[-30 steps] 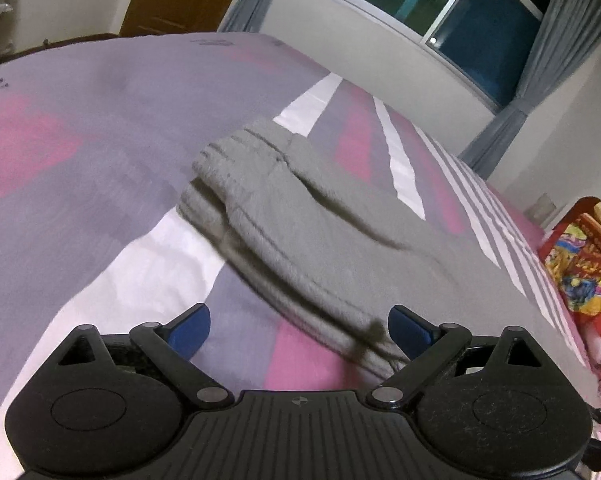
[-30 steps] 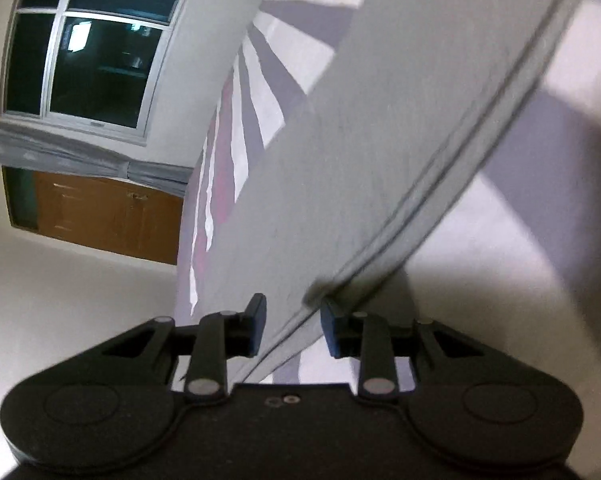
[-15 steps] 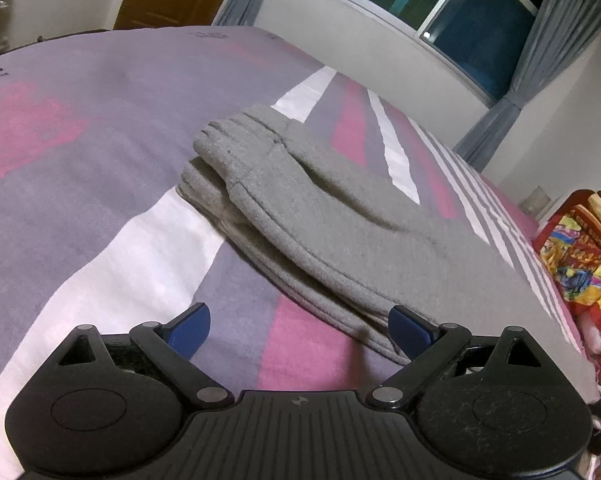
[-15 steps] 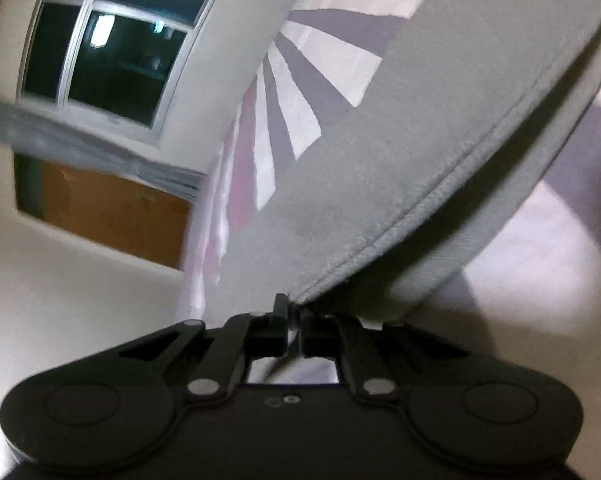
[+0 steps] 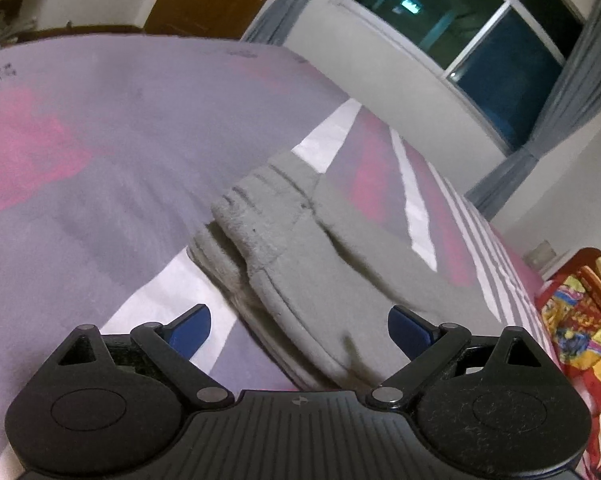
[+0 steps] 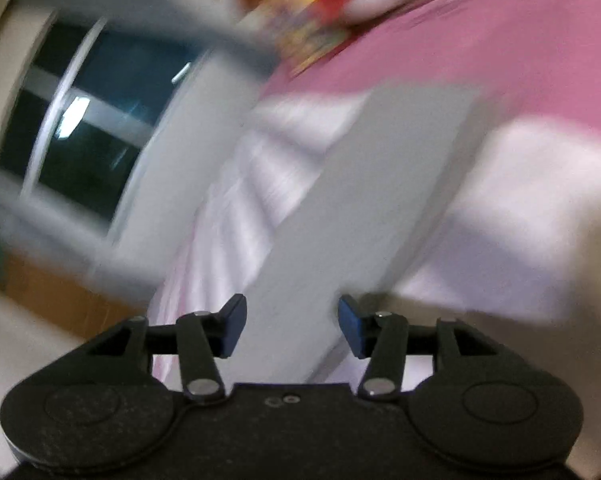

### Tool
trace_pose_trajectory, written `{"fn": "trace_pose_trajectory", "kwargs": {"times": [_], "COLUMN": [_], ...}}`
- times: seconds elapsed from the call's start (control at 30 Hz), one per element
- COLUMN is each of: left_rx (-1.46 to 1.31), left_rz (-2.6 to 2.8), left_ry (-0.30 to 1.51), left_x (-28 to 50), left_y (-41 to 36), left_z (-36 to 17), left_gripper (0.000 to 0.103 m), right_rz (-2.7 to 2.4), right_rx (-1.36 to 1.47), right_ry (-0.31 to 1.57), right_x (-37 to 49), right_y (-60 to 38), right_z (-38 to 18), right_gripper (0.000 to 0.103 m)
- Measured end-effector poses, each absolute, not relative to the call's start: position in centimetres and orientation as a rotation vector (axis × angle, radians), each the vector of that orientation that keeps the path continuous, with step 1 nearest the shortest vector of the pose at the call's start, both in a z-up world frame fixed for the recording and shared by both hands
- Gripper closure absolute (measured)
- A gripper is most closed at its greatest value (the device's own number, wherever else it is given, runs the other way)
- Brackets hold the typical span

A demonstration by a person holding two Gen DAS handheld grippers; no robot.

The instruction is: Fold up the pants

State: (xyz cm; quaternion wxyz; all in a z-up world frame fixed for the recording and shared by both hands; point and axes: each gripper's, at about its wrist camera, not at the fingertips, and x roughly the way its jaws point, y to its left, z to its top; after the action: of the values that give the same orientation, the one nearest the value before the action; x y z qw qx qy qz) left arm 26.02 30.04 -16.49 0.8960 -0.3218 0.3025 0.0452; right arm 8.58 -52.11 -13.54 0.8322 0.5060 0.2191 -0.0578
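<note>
Striped purple-pink bed sheet (image 5: 100, 128) holds soft grey folded pants (image 5: 300, 264) | my left gripper (image 5: 300, 330) wide apart, empty, ready | my right gripper (image 6: 291, 326) opening, letting cloth lie flat

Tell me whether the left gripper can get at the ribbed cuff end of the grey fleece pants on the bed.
Probably yes: the left gripper is open, and nothing lies between it and the ribbed cuff of the grey fleece pants.

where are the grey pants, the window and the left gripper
grey pants (image 5: 300, 256), left wrist view, on the folded top layer
window (image 5: 472, 28), left wrist view, on the dark glass
left gripper (image 5: 300, 330), left wrist view, between its open blue fingertips
</note>
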Motion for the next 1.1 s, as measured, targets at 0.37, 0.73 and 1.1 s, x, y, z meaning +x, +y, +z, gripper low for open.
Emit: {"fn": "trace_pose_trajectory", "kwargs": {"times": [0.37, 0.73, 1.1], "left_rx": [-0.612, -0.605, -0.581], "left_rz": [0.108, 0.088, 0.068], "left_ry": [0.655, 0.655, 0.647], "left_x": [27.0, 26.4, 25.6], "left_y": [28.6, 28.9, 28.9], "left_z": [-18.2, -18.3, -18.6], "left_gripper": [0.008, 0.007, 0.007], "right_rz": [-0.33, -0.324, -0.3], "right_rx": [1.123, 1.095, 1.097], "right_ry": [0.464, 0.503, 0.448], "right_x": [11.9, 13.6, 10.6], "right_y": [-56.1, -56.9, -56.1], "right_z": [-14.6, -15.0, -14.7], "right_gripper": [0.063, 0.099, 0.055]}}
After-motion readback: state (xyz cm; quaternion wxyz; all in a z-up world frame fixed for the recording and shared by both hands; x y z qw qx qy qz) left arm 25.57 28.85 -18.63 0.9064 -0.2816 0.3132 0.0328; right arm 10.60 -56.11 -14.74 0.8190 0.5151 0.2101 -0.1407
